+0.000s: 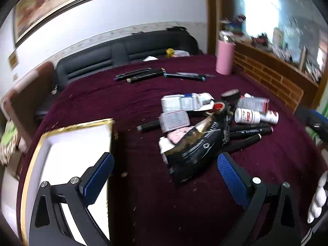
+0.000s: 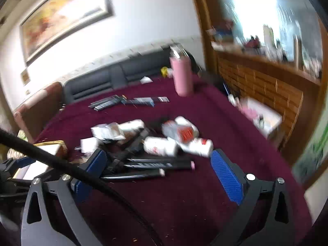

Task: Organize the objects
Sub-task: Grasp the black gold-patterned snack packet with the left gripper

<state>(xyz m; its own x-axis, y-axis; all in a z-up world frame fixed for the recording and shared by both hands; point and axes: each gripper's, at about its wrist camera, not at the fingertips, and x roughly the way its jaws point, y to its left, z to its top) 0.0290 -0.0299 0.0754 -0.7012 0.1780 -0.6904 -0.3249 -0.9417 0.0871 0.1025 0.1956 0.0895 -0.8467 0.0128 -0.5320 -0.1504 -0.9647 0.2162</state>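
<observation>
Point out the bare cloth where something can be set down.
Free: the cloth between the far pens and the pile, and the strip between the white box and the black pouch. Crowded: the pile itself, around the bottles.

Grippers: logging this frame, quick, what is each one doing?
Left gripper: open, holding nothing.
Right gripper: open, holding nothing, over the markers.

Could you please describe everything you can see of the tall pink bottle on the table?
The tall pink cylindrical bottle stands upright near the far right edge of the dark maroon tablecloth, apart from the central clutter. Its body looks smooth and matte, topped by a shiny silvery cap. Only the cloth seems to touch it; blur hides finer detail.
</observation>
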